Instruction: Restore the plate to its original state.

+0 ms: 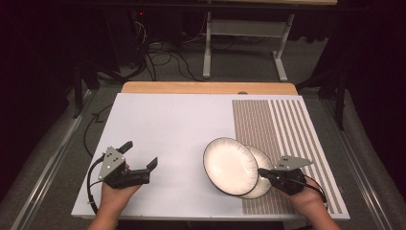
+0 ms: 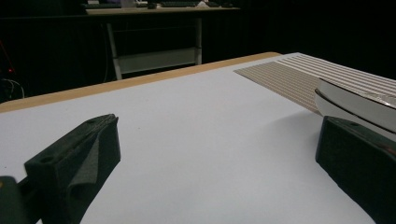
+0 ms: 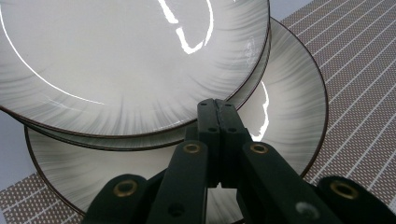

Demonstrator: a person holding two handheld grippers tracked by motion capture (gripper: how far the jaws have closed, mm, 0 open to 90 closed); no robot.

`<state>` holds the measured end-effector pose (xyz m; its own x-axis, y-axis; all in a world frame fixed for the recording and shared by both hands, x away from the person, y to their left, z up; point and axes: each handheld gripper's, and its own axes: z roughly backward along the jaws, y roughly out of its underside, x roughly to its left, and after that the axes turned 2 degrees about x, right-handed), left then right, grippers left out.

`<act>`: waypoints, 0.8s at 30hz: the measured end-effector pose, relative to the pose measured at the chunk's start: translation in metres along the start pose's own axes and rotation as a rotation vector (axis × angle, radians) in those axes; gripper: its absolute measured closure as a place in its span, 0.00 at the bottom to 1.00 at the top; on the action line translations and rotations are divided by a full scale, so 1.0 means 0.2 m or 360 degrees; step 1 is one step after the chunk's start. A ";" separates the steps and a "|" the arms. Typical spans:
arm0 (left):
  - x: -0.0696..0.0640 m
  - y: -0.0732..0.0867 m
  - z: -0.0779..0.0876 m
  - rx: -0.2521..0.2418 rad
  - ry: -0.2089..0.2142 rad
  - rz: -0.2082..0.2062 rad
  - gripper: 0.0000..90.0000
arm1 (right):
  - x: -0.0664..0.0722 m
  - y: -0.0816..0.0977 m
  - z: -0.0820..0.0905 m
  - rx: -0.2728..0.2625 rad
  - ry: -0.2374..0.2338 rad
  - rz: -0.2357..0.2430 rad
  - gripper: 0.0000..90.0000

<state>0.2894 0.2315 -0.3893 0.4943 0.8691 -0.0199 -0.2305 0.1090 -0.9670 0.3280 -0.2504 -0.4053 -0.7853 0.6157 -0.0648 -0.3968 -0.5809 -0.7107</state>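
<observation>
Two white plates with dark rims lie stacked at the near right of the white tabletop (image 1: 167, 124). The upper plate (image 1: 230, 165) (image 3: 116, 60) is tilted and shifted left over the lower plate (image 1: 262, 155) (image 3: 289, 93). My right gripper (image 1: 262, 171) (image 3: 217, 105) is shut, jaws pressed flat together, with its tips against the upper plate's near rim and over the lower plate. I cannot tell whether they reach under that rim. My left gripper (image 1: 140, 153) (image 2: 215, 154) rests open at the near left, nothing between its jaws. The plates' edge (image 2: 359, 100) shows beyond its right jaw.
A brown-and-white striped mat (image 1: 287, 124) covers the right part of the table, under the lower plate. A wooden strip (image 1: 206, 87) runs along the table's far edge. Beyond it stand a desk frame (image 1: 244, 43) and floor cables.
</observation>
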 end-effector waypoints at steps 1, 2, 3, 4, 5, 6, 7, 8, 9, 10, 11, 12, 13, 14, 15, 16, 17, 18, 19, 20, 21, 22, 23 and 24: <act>0.00 0.00 0.00 -0.0001 -0.0003 -0.0001 0.01 | 0.00 0.00 0.00 -0.0001 0.0001 -0.0005 1.00; 0.00 0.00 0.00 -0.0001 -0.0003 -0.0001 0.01 | 0.00 0.00 0.00 -0.0001 0.0001 -0.0005 1.00; 0.00 0.00 0.00 -0.0006 -0.0002 0.0000 0.01 | 0.00 0.00 0.00 0.0001 0.0000 -0.0005 1.00; 0.00 0.00 0.00 -0.0006 -0.0002 0.0000 0.01 | 0.00 0.00 0.00 0.0001 0.0000 -0.0005 1.00; 0.00 0.00 0.00 -0.0003 -0.0004 -0.0004 0.01 | 0.00 0.00 0.00 0.0002 -0.0002 -0.0006 1.00; 0.00 0.00 0.00 0.0000 -0.0005 -0.0006 0.01 | 0.00 0.00 0.00 0.0002 -0.0005 -0.0005 1.00; 0.00 0.00 0.00 0.0001 -0.0008 -0.0007 0.01 | 0.00 0.00 0.00 0.0002 -0.0005 -0.0005 1.00; 0.00 0.00 0.00 0.0000 -0.0007 -0.0005 0.01 | 0.00 0.00 0.00 0.0001 -0.0003 -0.0005 1.00; 0.00 0.00 0.00 -0.0003 -0.0008 -0.0003 0.01 | 0.00 0.00 0.00 0.0000 -0.0002 -0.0004 1.00; 0.00 0.00 0.00 -0.0003 -0.0008 -0.0003 0.01 | 0.00 0.00 0.00 0.0001 -0.0003 -0.0006 1.00; 0.00 0.00 0.00 -0.0002 -0.0013 -0.0004 0.01 | 0.00 0.00 0.00 0.0004 -0.0005 -0.0006 1.00; 0.00 0.00 0.00 -0.0002 -0.0013 -0.0004 0.01 | 0.00 0.00 0.00 0.0004 -0.0005 -0.0006 1.00; 0.00 0.00 0.00 -0.0002 -0.0014 -0.0003 0.01 | 0.00 0.00 0.00 0.0004 -0.0007 -0.0009 1.00; 0.00 0.00 0.00 -0.0002 -0.0014 -0.0003 0.01 | 0.00 0.00 0.00 0.0004 -0.0007 -0.0009 1.00; 0.00 0.00 0.00 -0.0002 -0.0016 -0.0005 0.01 | 0.00 0.00 0.00 0.0004 -0.0006 -0.0009 1.00; 0.00 0.00 0.00 -0.0002 -0.0016 -0.0005 0.01 | 0.00 0.00 0.00 0.0004 -0.0006 -0.0009 1.00; 0.00 0.00 0.00 -0.0004 -0.0015 -0.0008 0.01 | 0.00 0.00 0.00 -0.0002 -0.0009 -0.0006 1.00; 0.00 0.00 0.00 -0.0004 -0.0015 -0.0008 0.01 | 0.00 0.00 0.00 -0.0002 -0.0009 -0.0006 1.00; 0.00 0.00 0.00 -0.0006 -0.0016 -0.0008 0.01 | 0.00 0.00 0.00 0.0000 -0.0009 -0.0006 1.00; 0.00 0.00 0.00 -0.0006 -0.0016 -0.0008 0.01 | 0.00 0.00 0.00 0.0000 -0.0009 -0.0006 1.00; 0.00 0.00 0.00 -0.0013 -0.0016 -0.0003 0.01 | 0.00 0.00 0.00 0.0002 -0.0009 -0.0008 1.00; 0.00 0.00 0.00 -0.0013 -0.0016 -0.0003 0.01 | 0.00 0.00 0.00 0.0002 -0.0009 -0.0008 1.00; 0.00 0.00 0.00 -0.0017 -0.0015 0.0000 0.01 | 0.00 0.00 0.00 0.0002 -0.0009 -0.0009 1.00; 0.00 0.00 0.00 -0.0017 -0.0015 0.0000 0.01 | 0.00 0.00 0.00 0.0002 -0.0009 -0.0009 1.00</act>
<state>0.2889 0.2320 -0.3891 0.4863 0.8736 -0.0174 -0.2217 0.1041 -0.9695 0.3279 -0.2509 -0.4055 -0.7859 0.6158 -0.0567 -0.4018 -0.5781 -0.7101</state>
